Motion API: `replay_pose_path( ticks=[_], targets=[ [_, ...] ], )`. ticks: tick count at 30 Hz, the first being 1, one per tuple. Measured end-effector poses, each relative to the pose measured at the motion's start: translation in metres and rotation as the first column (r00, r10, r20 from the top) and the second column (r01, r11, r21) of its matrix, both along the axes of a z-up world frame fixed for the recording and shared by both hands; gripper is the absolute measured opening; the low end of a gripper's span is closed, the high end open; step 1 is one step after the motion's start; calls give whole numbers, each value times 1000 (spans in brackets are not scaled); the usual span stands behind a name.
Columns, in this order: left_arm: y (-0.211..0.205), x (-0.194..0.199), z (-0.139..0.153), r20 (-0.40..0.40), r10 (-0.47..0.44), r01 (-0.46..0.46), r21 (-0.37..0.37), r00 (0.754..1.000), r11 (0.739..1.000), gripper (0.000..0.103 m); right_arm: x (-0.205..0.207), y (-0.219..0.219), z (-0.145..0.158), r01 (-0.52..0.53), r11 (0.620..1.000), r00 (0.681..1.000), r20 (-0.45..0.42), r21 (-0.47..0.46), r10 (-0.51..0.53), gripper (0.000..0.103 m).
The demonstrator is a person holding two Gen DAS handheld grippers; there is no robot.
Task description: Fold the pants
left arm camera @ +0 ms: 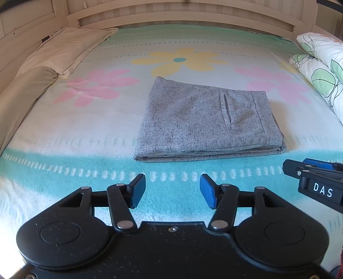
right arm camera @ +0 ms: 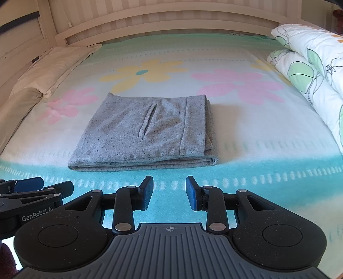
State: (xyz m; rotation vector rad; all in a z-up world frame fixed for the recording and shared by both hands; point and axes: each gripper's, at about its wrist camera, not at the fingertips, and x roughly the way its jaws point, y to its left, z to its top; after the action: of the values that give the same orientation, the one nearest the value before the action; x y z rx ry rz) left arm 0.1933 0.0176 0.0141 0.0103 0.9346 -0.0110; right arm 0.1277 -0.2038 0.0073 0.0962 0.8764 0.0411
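The grey speckled pants (left arm camera: 205, 122) lie folded in a flat rectangle on the flowered bed blanket, a slit pocket facing up. They also show in the right wrist view (right arm camera: 143, 133). My left gripper (left arm camera: 172, 191) is open and empty, held back from the pants' near edge above the turquoise band. My right gripper (right arm camera: 169, 193) is open and empty, also short of the near edge. Each gripper shows at the side of the other's view: the right one (left arm camera: 315, 180), the left one (right arm camera: 32, 193).
The blanket (left arm camera: 85, 133) covers the bed. Beige pillows (left arm camera: 64, 49) lie along the left side. A white leaf-print duvet (right arm camera: 310, 70) is rolled along the right. A wooden headboard (left arm camera: 171, 12) closes the far end.
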Motion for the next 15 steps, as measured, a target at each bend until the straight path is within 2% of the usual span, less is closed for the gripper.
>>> replay_pose_path(
  ticks=[15],
  targets=[
    [-2, -1, -4, 9, -2, 2, 41, 1000, 999, 61, -1, -5, -1, 7, 1000, 1000, 0, -17, -7, 33]
  ],
)
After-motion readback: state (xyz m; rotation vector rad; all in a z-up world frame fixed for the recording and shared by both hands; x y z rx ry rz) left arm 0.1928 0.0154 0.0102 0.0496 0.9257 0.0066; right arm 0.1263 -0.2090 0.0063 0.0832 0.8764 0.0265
